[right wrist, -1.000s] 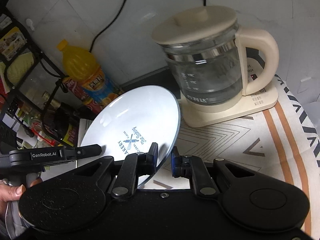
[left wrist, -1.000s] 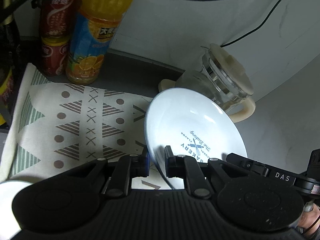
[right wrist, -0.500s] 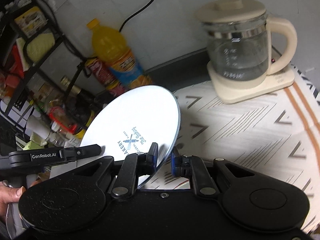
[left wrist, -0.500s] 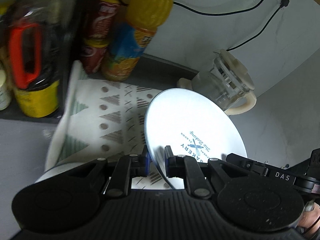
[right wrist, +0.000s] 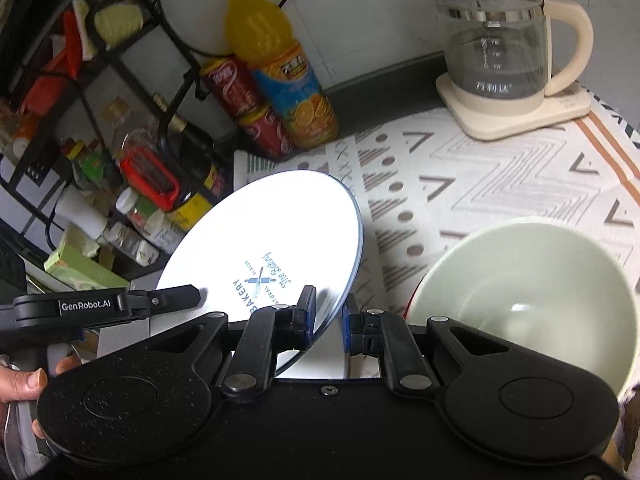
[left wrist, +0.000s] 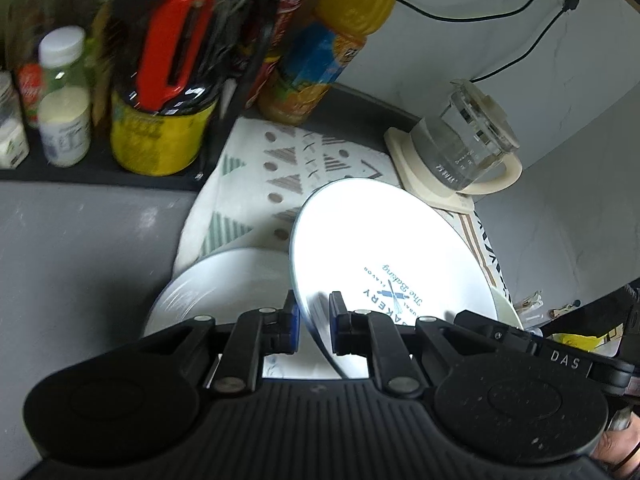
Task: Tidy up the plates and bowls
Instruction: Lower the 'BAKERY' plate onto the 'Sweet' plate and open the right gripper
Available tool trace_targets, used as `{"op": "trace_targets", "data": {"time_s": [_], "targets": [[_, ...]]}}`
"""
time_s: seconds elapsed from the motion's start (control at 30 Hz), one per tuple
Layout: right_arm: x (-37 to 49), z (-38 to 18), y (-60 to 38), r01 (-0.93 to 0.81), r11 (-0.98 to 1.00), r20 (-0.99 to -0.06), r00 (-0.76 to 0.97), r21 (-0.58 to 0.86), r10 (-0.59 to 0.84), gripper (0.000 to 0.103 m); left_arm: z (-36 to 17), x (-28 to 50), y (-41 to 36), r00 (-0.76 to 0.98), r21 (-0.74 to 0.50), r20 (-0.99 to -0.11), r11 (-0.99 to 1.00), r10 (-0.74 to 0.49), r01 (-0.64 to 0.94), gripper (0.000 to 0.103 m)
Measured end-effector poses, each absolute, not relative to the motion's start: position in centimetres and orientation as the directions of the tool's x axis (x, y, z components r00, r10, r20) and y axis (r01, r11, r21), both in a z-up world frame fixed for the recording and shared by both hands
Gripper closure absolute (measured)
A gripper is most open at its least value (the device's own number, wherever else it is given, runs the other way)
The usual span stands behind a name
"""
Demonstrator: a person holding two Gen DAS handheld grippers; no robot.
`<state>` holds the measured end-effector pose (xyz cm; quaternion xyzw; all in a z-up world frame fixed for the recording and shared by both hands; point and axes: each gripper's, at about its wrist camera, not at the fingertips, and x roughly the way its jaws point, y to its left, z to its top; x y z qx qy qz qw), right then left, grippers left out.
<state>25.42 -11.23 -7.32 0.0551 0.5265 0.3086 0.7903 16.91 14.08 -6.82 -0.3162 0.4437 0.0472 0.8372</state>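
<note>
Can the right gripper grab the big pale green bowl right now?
Probably not yet. The right gripper is shut on the white round plate with blue bakery lettering, which the left gripper also pinches. The pale green bowl sits just beside it, with nothing between, but the jaws are full.

I see a round white ceramic plate [right wrist: 276, 240] with blue bakery lettering. The wide glazed bowl [right wrist: 532, 296] is pale green. The woven table mat [right wrist: 480, 176] is cream with grey triangles and chevrons.

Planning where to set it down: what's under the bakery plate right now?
In the left wrist view, white plates lie stacked below the bakery plate, which both claws hold tilted by its rim. The patterned mat shows beyond. The stack's right part is covered.
</note>
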Motion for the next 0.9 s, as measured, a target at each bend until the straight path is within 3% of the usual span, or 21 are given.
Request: {"op": "trace_targets", "data": {"time_s": [0.9], "targets": [[19.2,-12.9,-7.5,-0.403,0.855,-0.889,0.176,0.328,0.424,0.09,-13.0,12.5,15.6,0.463,-0.405,-0.863,0.825,-0.202,-0.395,0.091]]}}
